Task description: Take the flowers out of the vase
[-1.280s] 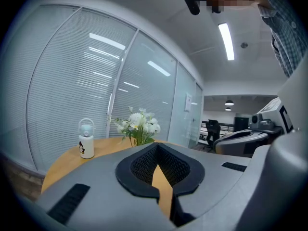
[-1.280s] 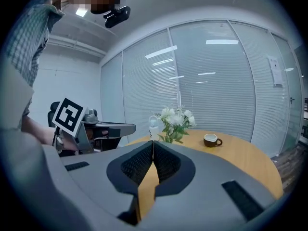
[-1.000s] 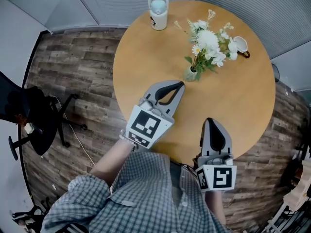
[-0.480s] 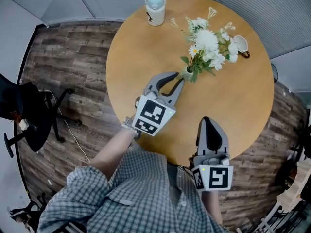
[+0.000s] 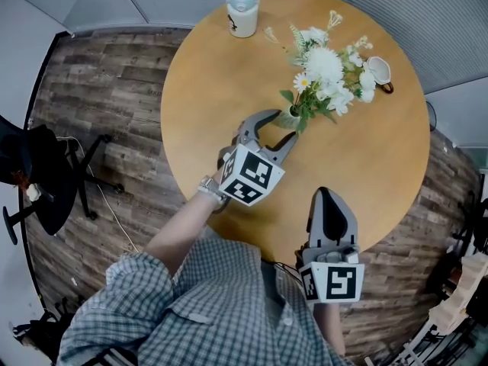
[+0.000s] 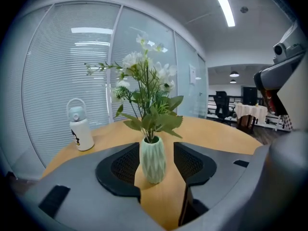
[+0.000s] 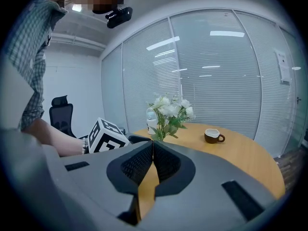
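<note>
The left gripper view shows the left gripper [image 6: 155,153] brought level with the vase [image 6: 152,160], its jaws having just been opening and now standing apart with the vase between them. The left pad sits just beside the ribbed wall, a sliver of table [image 6: 231,138] shows between the vase and the right pad, and neither pad presses on it. The vase, pale green, stands upright on the round wooden table, and the flowers [image 6: 147,81] are in it, white blooms and broad green leaves rising from its mouth and leaning a little away from the person. In the head view a white bottle [image 5: 242,8] with a loop handle stands well beyond the vase and to its left, at the far rim of the table. A small brown cup [image 5: 377,71] sits beyond the vase to its right, just past the blooms. The right gripper [image 7: 152,146] hangs well apart from the vase, nearer the person and to its right, over the near edge of the table, its jaws pressed together with nothing between them. A black office chair [image 5: 46,181] stands on the plank floor far to the left of the vase.
</note>
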